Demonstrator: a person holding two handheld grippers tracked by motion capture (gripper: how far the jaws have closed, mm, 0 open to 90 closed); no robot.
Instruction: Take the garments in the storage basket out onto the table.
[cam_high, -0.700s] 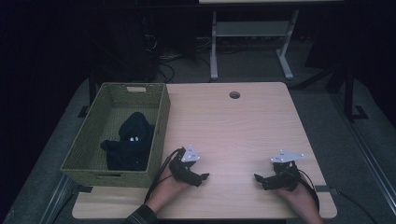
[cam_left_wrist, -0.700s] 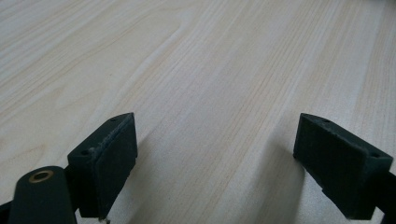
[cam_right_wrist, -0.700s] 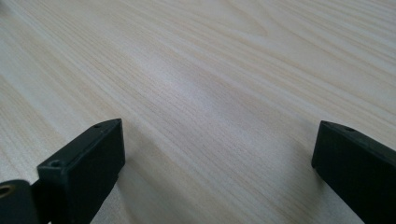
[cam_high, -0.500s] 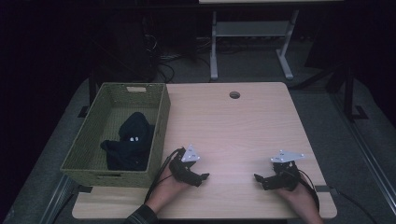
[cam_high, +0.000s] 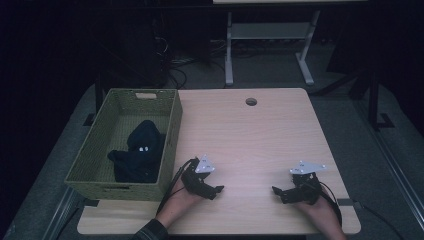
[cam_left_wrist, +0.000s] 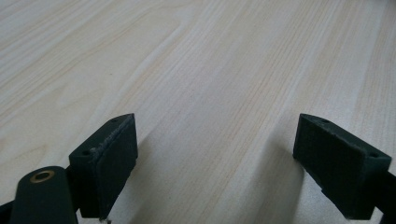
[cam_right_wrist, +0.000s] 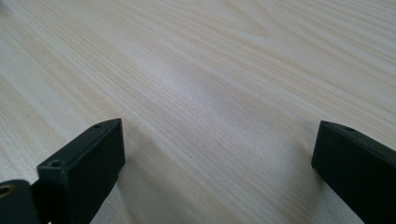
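At the near edge of the surface (cam_high: 260, 135), both grippers rest on bare wood, well apart from each other. The left gripper (cam_high: 212, 189) sits just beside the woven basket (cam_high: 172, 130); the right gripper (cam_high: 280, 192) is near the right-hand corner. Their tips point inward, toward each other.

Both sets of jaws stand wide open with nothing between them. The left gripper view shows clean woodgrain between the pads (cam_left_wrist: 114, 161), and the right gripper view shows the same.

The thing nearest the work is the dark cloth bundle (cam_high: 140, 152) lying in the basket, bunched toward the wall on the surface side. It looks like soft fabric with a small pale mark on top; I can't tell what garment it is.

My read is that this is a rest pose before a reach, and the left gripper is the obvious one for it.

How I'd do it:
- Lift clear of the surface first. The basket wall is tall, so go over the rim, not at it.
- Come down from above with the jaws open as they are now.
- Bite a raised fold near the top of the bundle, not the flat edge on the basket floor.
- Take a deep grip, since soft cloth slips out of a shallow pinch.
- Pull straight up before moving sideways, or the fabric could drag on the weave and tip the basket.
- Keep the right gripper free to steady the rim if the basket shifts.
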